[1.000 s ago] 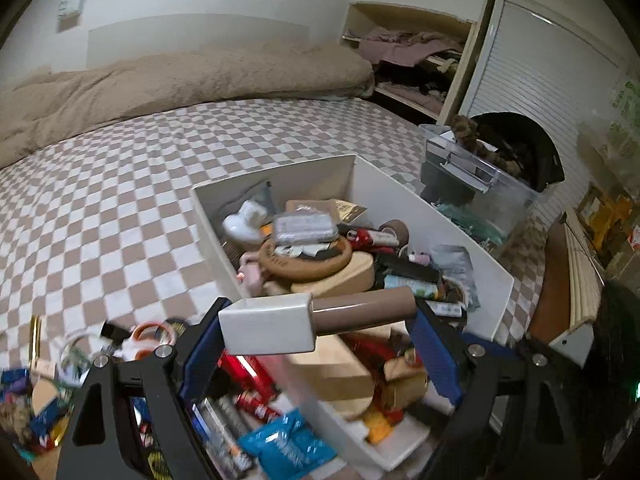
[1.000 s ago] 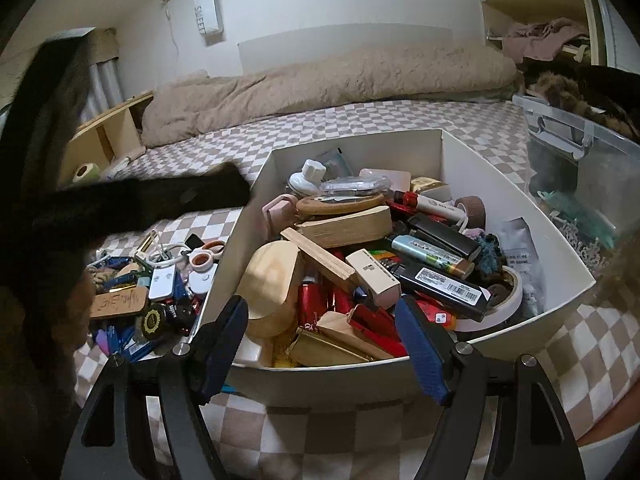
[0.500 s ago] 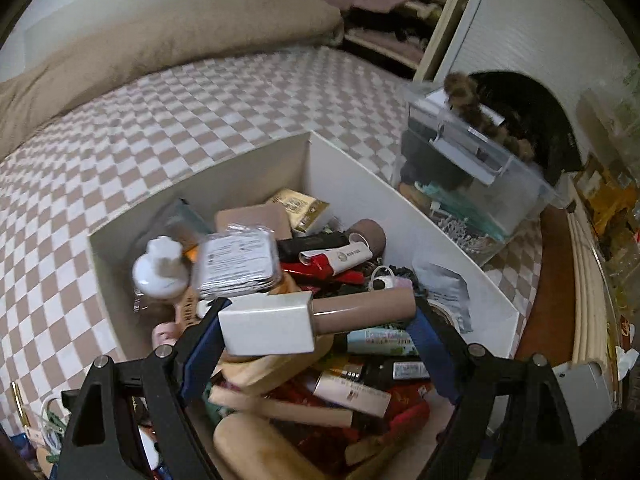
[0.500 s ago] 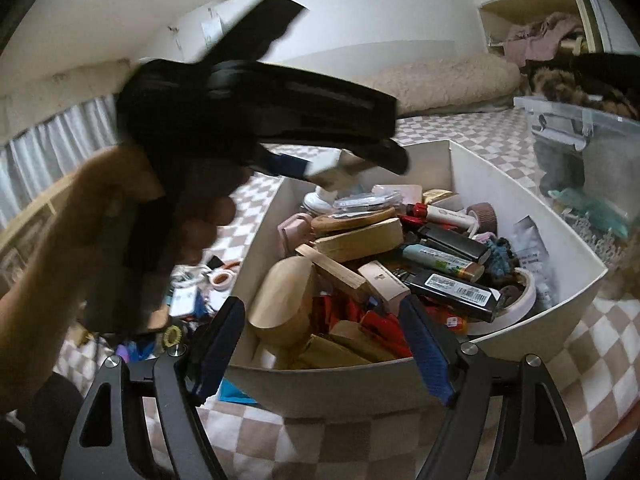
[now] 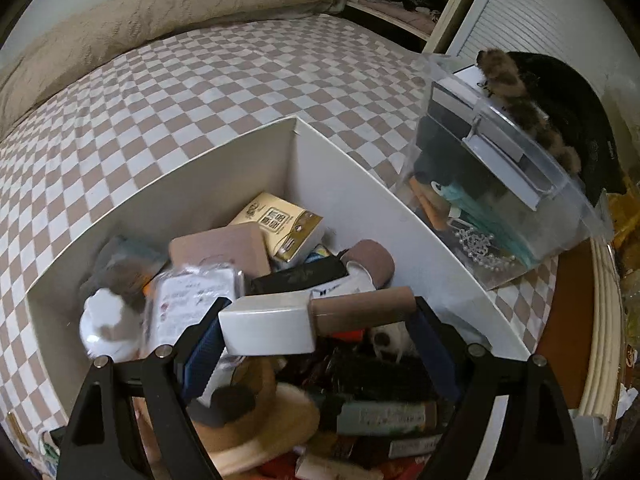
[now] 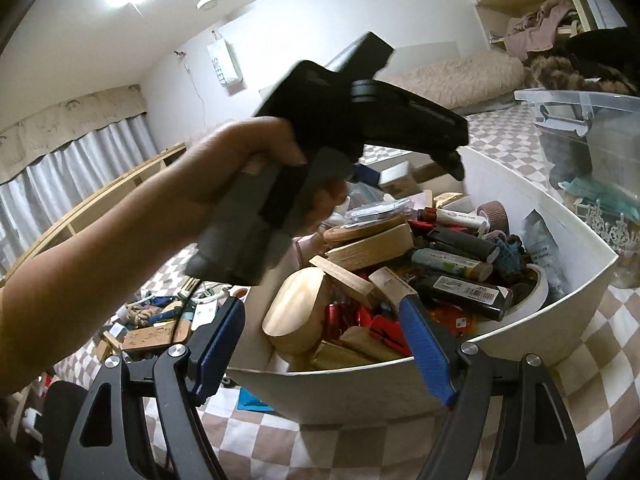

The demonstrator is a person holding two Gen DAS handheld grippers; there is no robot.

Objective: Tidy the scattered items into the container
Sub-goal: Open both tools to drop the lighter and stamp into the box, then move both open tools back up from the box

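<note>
My left gripper (image 5: 316,332) is shut on a white block with a brown cylindrical end (image 5: 304,322), held crosswise above the white container (image 5: 224,176), which is packed with boxes, bottles and wooden pieces. In the right wrist view the left gripper (image 6: 400,172) and the hand holding it hover over the container's (image 6: 560,292) far left part. My right gripper (image 6: 320,340) is open and empty, at the container's near wall. Scattered items (image 6: 160,320) lie on the checkered bed left of the container.
A clear plastic bin (image 5: 508,184) with dark and furry things stands right of the container on the checkered bedspread (image 5: 160,92). A beige duvet (image 5: 140,12) lies at the far side. Shelves and a louvred door (image 5: 540,16) are far right.
My left gripper has carried the white and brown block from beside the container's near left corner to above its middle and far part. The right gripper has tilted up slightly.
</note>
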